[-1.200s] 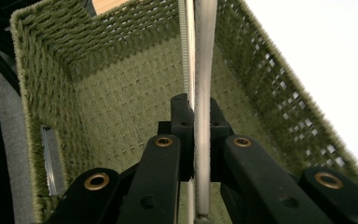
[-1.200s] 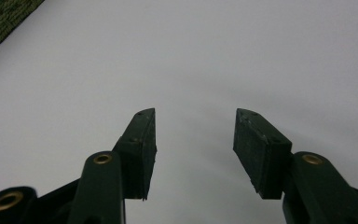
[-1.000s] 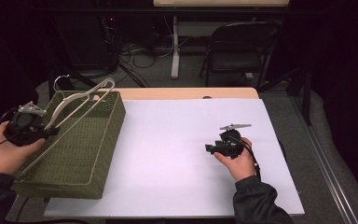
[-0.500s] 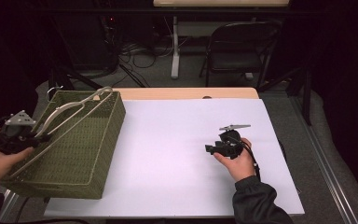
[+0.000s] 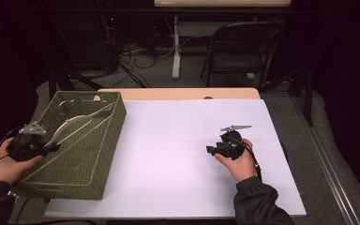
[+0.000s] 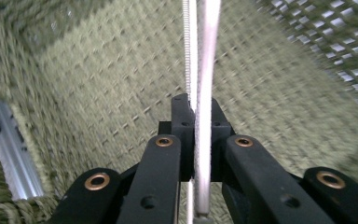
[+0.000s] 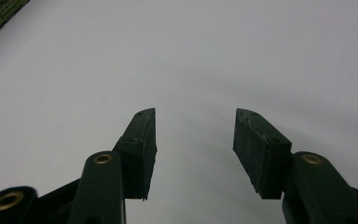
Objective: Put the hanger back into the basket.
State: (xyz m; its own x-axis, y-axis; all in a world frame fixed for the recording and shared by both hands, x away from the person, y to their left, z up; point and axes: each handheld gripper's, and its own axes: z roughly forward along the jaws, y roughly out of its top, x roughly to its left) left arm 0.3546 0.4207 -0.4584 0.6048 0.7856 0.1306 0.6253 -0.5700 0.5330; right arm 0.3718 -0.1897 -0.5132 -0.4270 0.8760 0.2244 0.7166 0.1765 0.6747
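Clamping the basket's metal handle (image 6: 204, 70), left gripper (image 6: 196, 122); right gripper (image 7: 193, 140) agape.

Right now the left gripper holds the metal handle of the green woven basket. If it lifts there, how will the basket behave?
The basket looks empty, so it is probably light for its size. The left gripper is shut on the thin metal handle near the basket's left side, so it may tilt or swing. The rod looks smooth and could slip between the fingers.

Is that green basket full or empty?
Empty, as far as shown: the basket holds only bare weave and its metal handles, which the left gripper pinches.
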